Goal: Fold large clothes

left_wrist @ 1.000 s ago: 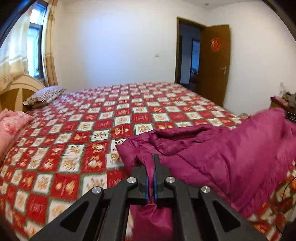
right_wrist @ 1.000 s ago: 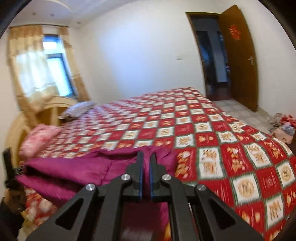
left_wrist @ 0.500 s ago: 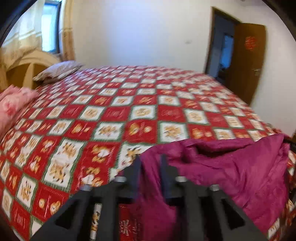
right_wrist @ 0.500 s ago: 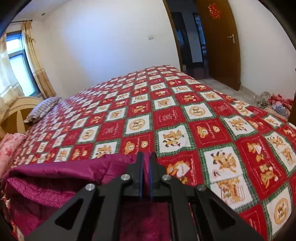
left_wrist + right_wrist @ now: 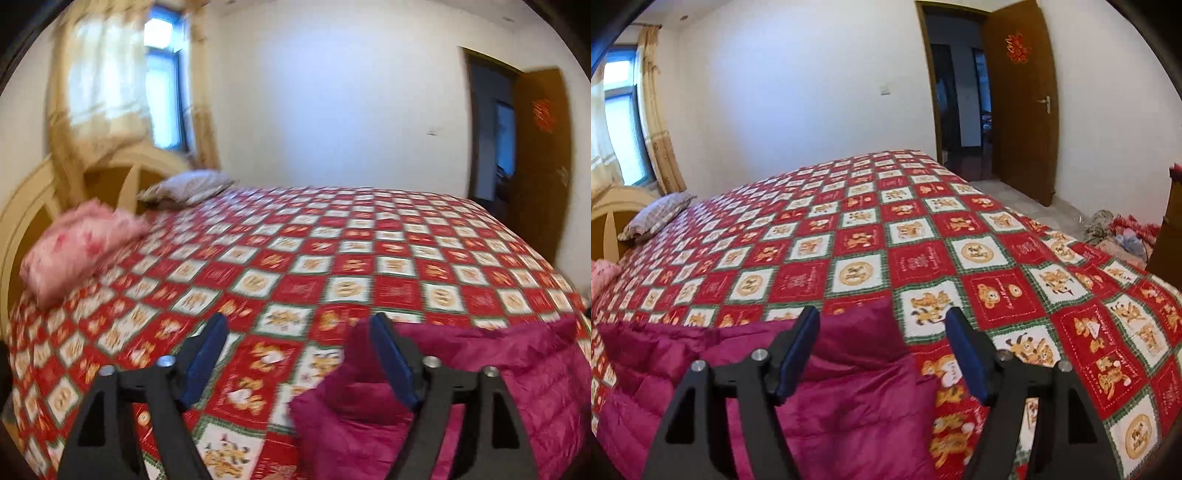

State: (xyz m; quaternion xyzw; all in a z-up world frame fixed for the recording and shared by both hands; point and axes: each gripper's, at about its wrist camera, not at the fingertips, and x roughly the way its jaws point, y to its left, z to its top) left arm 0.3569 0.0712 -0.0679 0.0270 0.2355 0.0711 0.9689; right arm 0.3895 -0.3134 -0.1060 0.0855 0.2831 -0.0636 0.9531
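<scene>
A magenta quilted garment [image 5: 491,384] lies folded along the near edge of the bed. My left gripper [image 5: 299,319] hangs over its left corner with the jaws opening. That corner bunches up against the right finger [image 5: 391,362], and the pads do not press on it. In the right wrist view the garment [image 5: 842,410] fills the lower left. My right gripper [image 5: 882,312] is over its right corner, jaws opening, with the corner lying loose between the fingers.
The bed wears a red, white and green checked cover [image 5: 923,236]. A pink pillow [image 5: 81,251] and a grey pillow [image 5: 188,188] rest by the wooden headboard [image 5: 33,206]. A brown door [image 5: 1019,96] stands open beyond the bed. Clothes [image 5: 1119,236] lie on the floor.
Both grippers were shut on the garment's corners and have opened, letting the fabric drop onto the bed. The left view has swung left towards the headboard. The right gripper has sunk.
</scene>
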